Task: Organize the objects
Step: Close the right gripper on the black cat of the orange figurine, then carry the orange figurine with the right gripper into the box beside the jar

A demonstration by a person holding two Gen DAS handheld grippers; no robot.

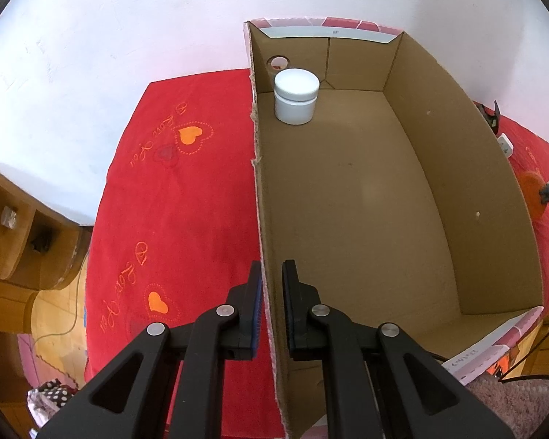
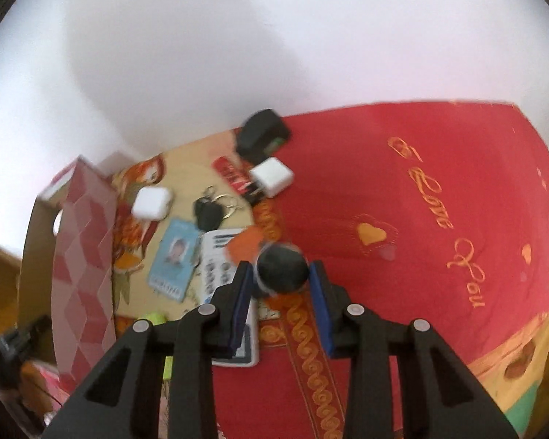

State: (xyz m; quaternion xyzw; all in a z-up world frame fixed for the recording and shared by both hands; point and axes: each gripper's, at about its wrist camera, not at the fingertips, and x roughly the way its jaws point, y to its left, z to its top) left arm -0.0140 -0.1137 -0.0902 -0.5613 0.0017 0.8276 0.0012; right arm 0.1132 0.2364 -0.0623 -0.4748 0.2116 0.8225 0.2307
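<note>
**Q:** Grippers first: what is each one doing?

**A:** Left gripper [image 1: 272, 285] straddles the near end of the left wall of a cardboard box [image 1: 457, 190], one finger outside and one inside. The fingers look nearly pressed together on that wall, apparently steadying it, though whether both pads truly touch the card cannot be told. Right gripper [image 2: 282, 278] has its two fingers either side of a dark round object [image 2: 282, 269], seemingly pinching it. That view is blurred, so the object's exact kind is unclear.

**Q:** Where are the things to be organized?

**A:** One white lidded jar [image 1: 296, 96] already stands upright in the box's far left corner. The rest lie on the red bedspread [image 2: 402, 190] outside the box's right wall: two white charger plugs [image 2: 271, 176], a black adapter [image 2: 261, 135], a bunch of keys [image 2: 210, 212], a photo ID card [image 2: 172, 259] and a remote control [image 2: 219, 256].

**Q:** Which step does this seem to be?

**A:** Probably picking up the second item. Most of the box floor is bare.

**Q:** What does the next move call for?

**A:** Likely lifting the round object above the box's right wall, carrying it leftward, and setting it down apart from the jar, while the left gripper holds the box in place.
</note>
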